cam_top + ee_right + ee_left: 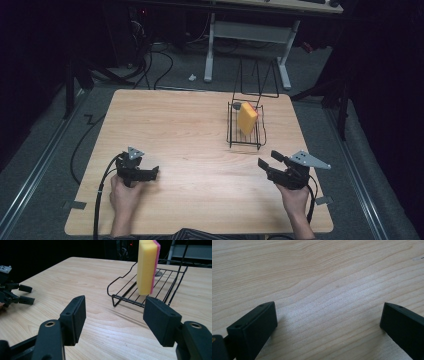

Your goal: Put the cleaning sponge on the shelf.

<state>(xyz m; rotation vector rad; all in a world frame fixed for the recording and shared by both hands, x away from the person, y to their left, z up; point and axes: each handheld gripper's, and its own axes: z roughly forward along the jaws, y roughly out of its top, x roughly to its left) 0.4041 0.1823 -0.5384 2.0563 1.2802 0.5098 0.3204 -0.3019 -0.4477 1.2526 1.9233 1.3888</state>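
Table (190, 135): pale wood, bare across most of its top; the near edge is cut off at the bottom of the high view.

Wire rack (246, 126): black, far right of centre on the table. Its tall rear loops merge with the dark floor behind, so their shape is hard to read. Risk: it looks light, and a jaw catching a wire would likely drag or tip it.

Sponge (247, 118): yellow with a pink back face, standing on edge inside the rack, leaning slightly. Risk: a one-sided nudge could topple it flat between the wires; a shallow pinch may let the soft foam slip.

Right gripper (115, 308): jaws wide, empty, aimed at the rack from the near right, well apart from it.

Left gripper (329, 320): jaws wide, empty, low over bare wood at near left.

Small grey object (236, 106): in the rack behind the sponge; too small to identify.
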